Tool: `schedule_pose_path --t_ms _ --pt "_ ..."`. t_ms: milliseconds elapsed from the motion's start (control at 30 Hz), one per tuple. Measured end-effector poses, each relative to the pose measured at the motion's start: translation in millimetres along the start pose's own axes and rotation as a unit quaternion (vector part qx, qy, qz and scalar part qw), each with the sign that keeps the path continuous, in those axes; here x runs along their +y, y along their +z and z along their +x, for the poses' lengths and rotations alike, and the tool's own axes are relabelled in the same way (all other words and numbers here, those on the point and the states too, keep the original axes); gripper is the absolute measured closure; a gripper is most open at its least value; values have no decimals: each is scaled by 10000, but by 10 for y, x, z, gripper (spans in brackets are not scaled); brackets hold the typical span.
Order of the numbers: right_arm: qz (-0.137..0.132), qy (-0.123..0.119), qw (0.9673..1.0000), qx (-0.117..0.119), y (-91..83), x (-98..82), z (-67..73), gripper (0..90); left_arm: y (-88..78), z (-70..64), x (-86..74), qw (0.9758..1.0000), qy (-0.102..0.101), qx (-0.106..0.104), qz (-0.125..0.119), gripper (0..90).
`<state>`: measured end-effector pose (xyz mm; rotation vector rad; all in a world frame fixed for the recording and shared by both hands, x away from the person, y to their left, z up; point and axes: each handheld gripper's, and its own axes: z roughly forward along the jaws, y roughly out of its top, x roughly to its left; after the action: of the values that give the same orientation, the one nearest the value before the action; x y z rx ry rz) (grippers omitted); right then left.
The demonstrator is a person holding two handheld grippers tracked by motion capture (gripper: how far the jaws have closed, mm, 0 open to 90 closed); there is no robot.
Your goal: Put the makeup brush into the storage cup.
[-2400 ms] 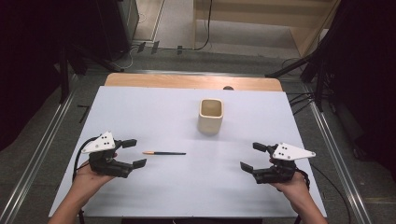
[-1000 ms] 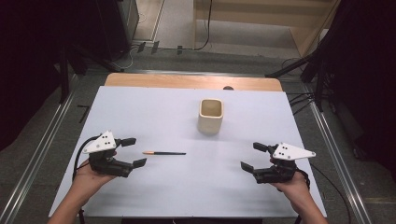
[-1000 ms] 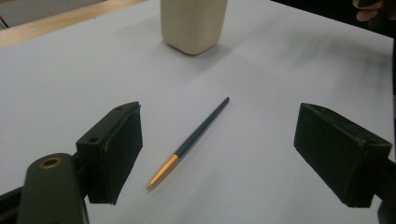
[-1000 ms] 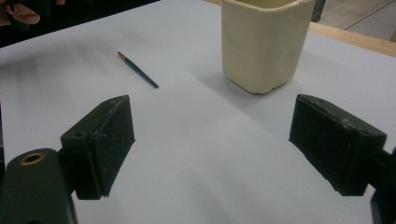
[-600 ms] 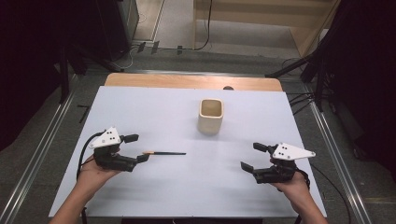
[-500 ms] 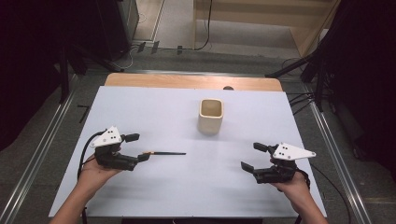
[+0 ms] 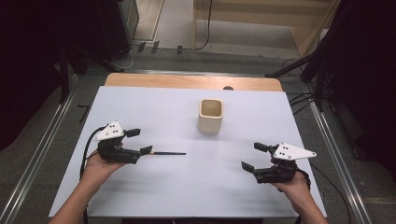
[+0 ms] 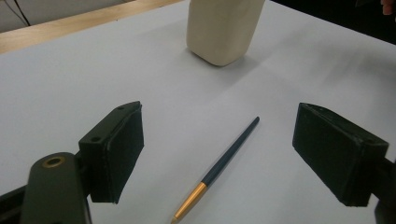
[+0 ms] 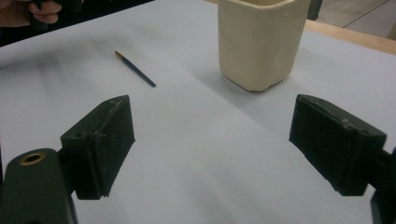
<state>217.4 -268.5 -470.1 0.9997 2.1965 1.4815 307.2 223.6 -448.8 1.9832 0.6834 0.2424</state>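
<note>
The left gripper [image 7: 140, 142] sits low at the left of the white table [image 7: 140, 107], jaws wide apart, with the gold-tipped end of the dark pen [image 8: 219, 165] lying flat on the table between them, untouched; the pen's dark end points toward the cream cup [image 7: 211, 115], which stands upright farther back. The right gripper [image 7: 254, 156] rests well apart at the right, jaws likewise spread and holding nothing.

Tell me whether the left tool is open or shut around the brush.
Open. In the left gripper view the left tool has its jaws spread wide, and the brush lies flat on the table between them, untouched.
</note>
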Motion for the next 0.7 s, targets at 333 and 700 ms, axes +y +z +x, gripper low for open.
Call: schedule_pose_path --t_ms 333,700 --pt "19 5 10000 2 2 -3 -2 146 150 20 26 9999 54 -4 122 172" --pt "16 12 10000 2 -1 -3 1 146 279 79 113 9999 -17 28 103 174"
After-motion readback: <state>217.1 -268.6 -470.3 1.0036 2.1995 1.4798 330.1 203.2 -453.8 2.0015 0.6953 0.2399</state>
